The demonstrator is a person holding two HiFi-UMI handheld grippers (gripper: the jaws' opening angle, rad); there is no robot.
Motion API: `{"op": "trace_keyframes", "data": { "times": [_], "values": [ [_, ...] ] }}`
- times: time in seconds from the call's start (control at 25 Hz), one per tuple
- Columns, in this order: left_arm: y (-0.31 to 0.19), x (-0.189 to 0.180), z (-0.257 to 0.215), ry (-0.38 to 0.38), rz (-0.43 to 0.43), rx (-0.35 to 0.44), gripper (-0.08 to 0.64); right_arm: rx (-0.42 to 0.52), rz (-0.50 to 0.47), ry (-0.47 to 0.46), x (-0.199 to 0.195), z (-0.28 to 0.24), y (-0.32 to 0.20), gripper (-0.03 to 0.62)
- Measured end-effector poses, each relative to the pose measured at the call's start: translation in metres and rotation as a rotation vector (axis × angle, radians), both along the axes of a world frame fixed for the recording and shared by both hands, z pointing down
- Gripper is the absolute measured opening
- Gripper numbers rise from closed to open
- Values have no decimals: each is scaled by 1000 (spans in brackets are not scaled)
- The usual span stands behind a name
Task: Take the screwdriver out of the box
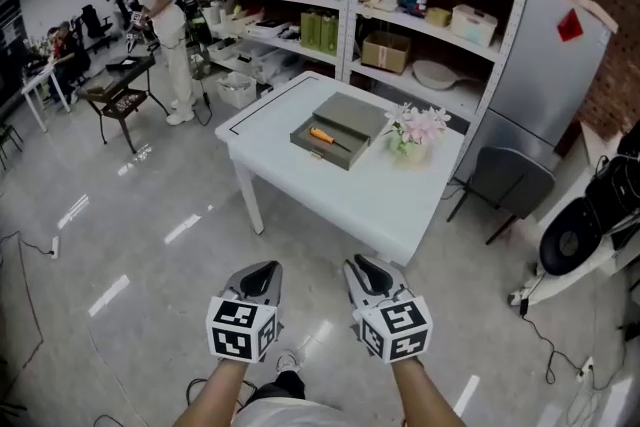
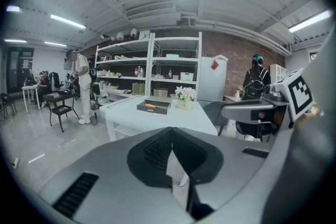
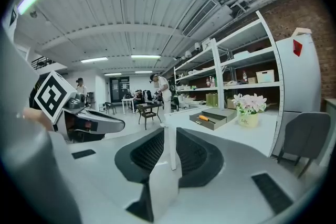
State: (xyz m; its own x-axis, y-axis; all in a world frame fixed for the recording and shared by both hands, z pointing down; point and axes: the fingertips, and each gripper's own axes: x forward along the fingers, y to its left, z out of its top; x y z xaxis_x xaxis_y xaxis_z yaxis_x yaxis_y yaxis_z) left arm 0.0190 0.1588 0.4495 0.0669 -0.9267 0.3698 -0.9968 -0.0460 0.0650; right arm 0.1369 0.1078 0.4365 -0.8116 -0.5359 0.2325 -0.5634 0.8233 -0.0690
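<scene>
1. Nearest the lens, left gripper (image 1: pixel 258 283) and right gripper (image 1: pixel 366 273) hang side by side over the floor, short of the table (image 1: pixel 380 205) and well apart from the work.
2. Left gripper: jaw tips together, nothing between them. Right gripper: jaws a little apart, empty.
3. Target: the screwdriver (image 1: pixel 322 136), with an orange handle, lies in the open tray of the grey box (image 1: pixel 318 151). The lid lies flat behind it. The box stands toward the far side of the table, just beside a pot of flowers (image 1: pixel 412 137).
4. Step in hand, as judged: the approach, with the task barely begun.
5. Recommended technique:
   - Close on the near table edge first.
   - Widen the working jaws before they enter the tray.
   - Descend from above and take the handle across its width, since it offers the thicker purchase.
6. Lift straight up until the tool clears the tray wall.
7. Caution: the box looks light and may slide, so the other gripper could steady its rim. Keep clear of the flowers.
</scene>
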Motion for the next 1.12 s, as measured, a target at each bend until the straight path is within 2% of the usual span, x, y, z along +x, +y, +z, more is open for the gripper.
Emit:
{"op": "trace_keyframes", "data": {
  "times": [0.64,1.12],
  "values": [
    [-112,-102,7,29,100,-19,5,-19,91,50,-97,1,-101,84],
    [-150,-143,12,18,143,-26,5,-5,121,80,-135,-2,-143,110]
  ]
}}
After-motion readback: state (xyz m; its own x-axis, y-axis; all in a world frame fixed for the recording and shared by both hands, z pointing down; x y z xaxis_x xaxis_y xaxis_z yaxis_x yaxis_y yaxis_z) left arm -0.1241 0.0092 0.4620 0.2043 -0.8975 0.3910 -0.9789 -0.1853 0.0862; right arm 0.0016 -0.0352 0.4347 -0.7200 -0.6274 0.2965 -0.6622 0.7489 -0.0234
